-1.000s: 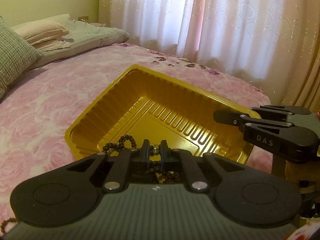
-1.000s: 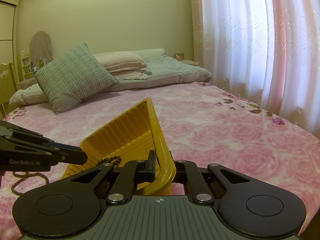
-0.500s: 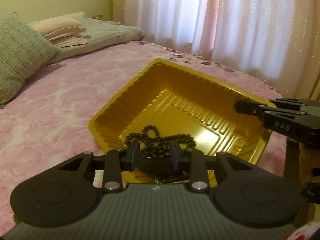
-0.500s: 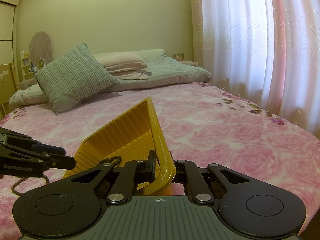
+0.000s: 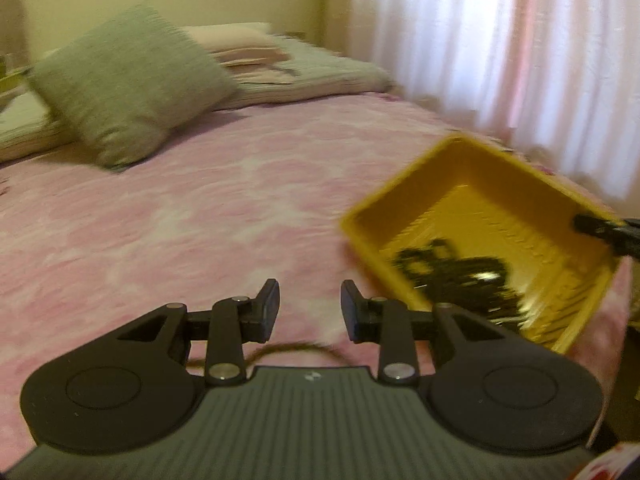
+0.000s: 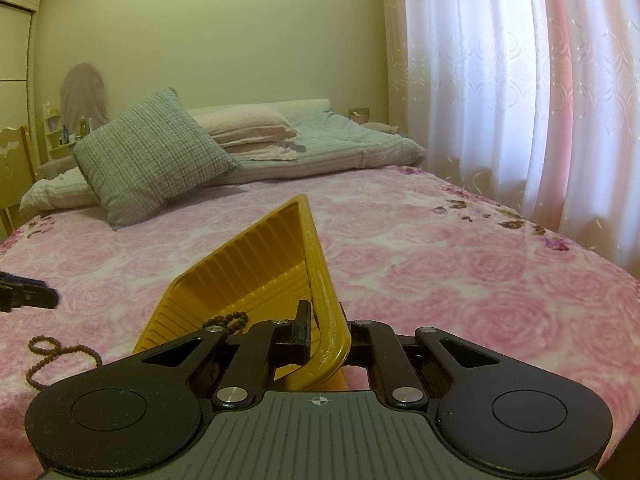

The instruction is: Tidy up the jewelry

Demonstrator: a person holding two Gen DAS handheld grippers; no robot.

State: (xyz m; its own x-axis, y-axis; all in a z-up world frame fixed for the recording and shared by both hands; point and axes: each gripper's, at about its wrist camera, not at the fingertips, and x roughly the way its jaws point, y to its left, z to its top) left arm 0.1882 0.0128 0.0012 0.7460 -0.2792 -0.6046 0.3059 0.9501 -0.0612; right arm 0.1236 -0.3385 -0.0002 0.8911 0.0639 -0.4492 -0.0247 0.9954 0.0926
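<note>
Your right hand-held gripper (image 6: 326, 338) is clamped on the near rim of the yellow tray (image 6: 256, 264), which sits tilted on the pink bed (image 6: 440, 264). A dark bead necklace (image 5: 452, 276) lies piled inside the tray. Your left hand-held gripper (image 5: 309, 308) stands over the bedspread just beside the tray; its jaws are apart with nothing between them, having just been opening. A second, brown bead string (image 6: 60, 354) lies on the bed, left of the tray.
</note>
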